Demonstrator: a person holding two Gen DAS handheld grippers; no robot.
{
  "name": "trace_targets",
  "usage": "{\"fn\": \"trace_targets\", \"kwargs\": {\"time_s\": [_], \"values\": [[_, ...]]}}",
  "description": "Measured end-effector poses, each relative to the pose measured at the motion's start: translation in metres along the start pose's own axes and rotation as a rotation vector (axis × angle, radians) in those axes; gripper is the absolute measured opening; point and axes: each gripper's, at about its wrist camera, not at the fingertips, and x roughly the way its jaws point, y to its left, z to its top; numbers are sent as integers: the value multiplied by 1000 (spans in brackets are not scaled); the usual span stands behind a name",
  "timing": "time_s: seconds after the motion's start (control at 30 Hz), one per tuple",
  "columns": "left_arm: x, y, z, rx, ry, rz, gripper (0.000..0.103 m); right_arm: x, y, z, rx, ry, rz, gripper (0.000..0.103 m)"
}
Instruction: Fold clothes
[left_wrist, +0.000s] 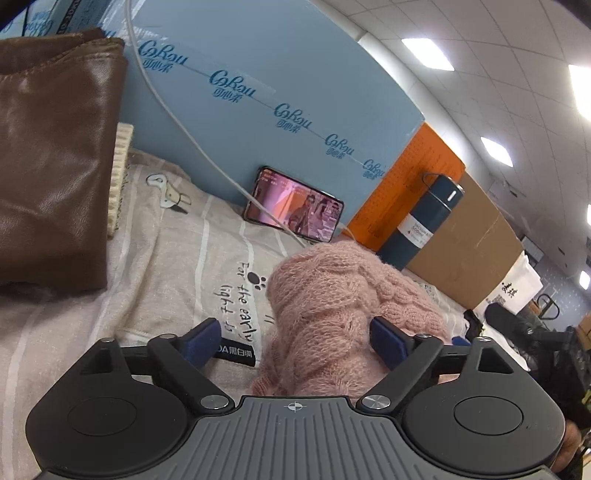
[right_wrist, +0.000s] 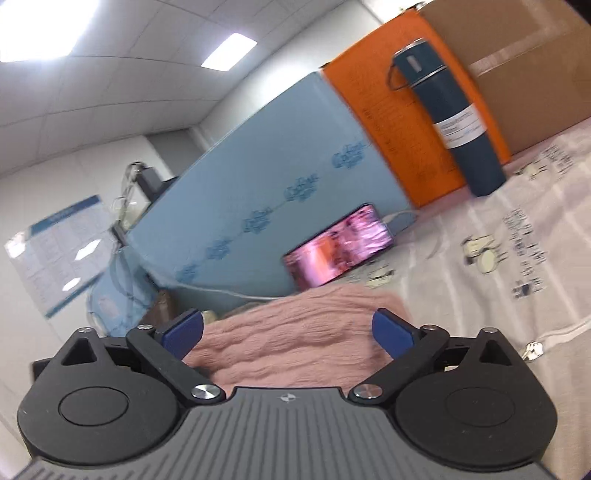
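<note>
On printed sheet, mid-table: pink sweater (left_wrist: 332, 314) bunched between spread jaws of left hand-held gripper (left_wrist: 295, 339) and right hand-held gripper (right_wrist: 288, 332); neither clamped. Risk: loose knit snagged, fold undone.

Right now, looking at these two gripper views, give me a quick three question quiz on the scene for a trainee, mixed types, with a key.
1. True or false: the left gripper is clamped shut on the pink knit sweater.
2. Multiple choice: the phone leans against A) the orange board, B) the light blue board, C) the brown leather garment.
3. Fill in: the dark blue flask stands in front of the ___ board.

Key:
1. False; its jaws are spread, as are those of the right gripper.
2. B, the light blue board.
3. Orange; the orange board.
</note>
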Motion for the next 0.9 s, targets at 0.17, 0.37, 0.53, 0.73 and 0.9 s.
{"fn": "trace_targets", "kwargs": {"time_s": [0.17, 0.37, 0.53, 0.73, 0.9], "values": [[7, 0, -5, -23, 42, -31, 97, 13, -12, -2, 42, 76, -76, 99], [13, -3, -11, -43, 100, -117, 99, 28, -13, -11, 55, 183, -69, 99], [15, -12, -15, -3, 119, -143, 99, 31, -10, -14, 47, 212, -50, 99], [12, -11, -14, -1, 82, -159, 75, 29, -5, -15, 20, 202, -37, 90], [8, -8, -10, -12, 45, -178, 45, 26, -2, -14, 7, 157, -15, 63]]}}
